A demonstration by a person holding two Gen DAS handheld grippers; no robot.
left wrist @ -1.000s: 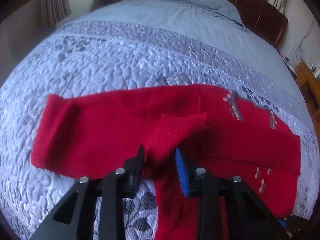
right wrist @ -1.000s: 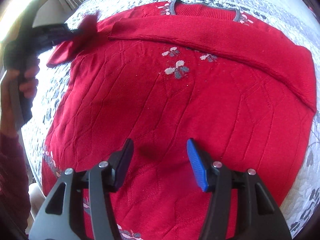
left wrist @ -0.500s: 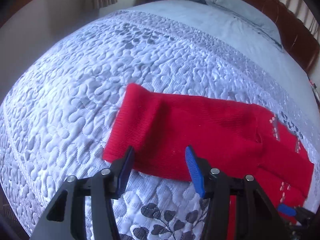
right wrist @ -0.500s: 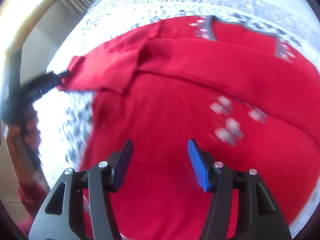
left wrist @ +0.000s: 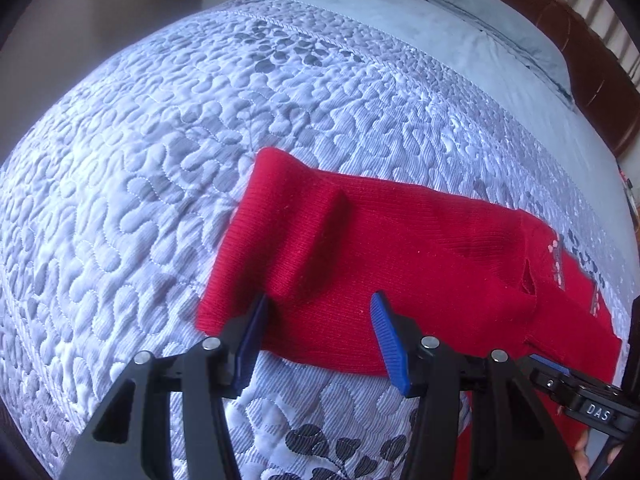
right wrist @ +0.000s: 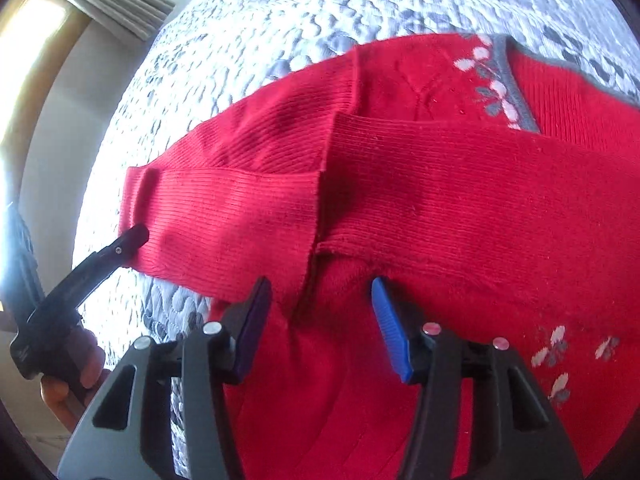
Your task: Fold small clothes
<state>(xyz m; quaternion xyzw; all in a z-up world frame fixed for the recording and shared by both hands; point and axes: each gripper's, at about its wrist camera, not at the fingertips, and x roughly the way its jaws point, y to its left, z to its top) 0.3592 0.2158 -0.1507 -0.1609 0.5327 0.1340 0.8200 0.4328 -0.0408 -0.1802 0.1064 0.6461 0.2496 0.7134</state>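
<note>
Red knit sweater (right wrist: 460, 208) lies flat on the bed, on a grey-white quilted bedspread (left wrist: 152, 184). Body of the garment sits toward the near right of the bed; grey-trimmed neckline (right wrist: 516, 92) with pale flower motifs at the far edge. One sleeve (left wrist: 360, 256) stretches out leftward from the shoulder, its long axis running across the bed, ribbed cuff end pointing away from the body. A soft ridge wrinkles the sleeve near the cuff. A second sleeve (right wrist: 500, 184) is laid across the chest, cuff edge ending near where the outstretched sleeve begins.

Open room: broad bare quilt left of and beyond the cuff, then plain blue sheet and a pillow (left wrist: 504, 28) toward the dark brown headboard (left wrist: 592, 68). Bed edge drops off at far left; curtain (right wrist: 116, 8) and wall past it.

Left tongs (left wrist: 316, 332) hover over the sleeve's near edge, jaws apart, fabric below them but not pinched. In the right wrist view one of its black fingers (right wrist: 132, 240) rests against the cuff's corner, a hand (right wrist: 76, 364) on the handle.

Right tongs (right wrist: 320, 320) sit over the armpit area where sleeve and body meet; jaws are closing, a fold of red knit between them, pads not yet pressing it.
</note>
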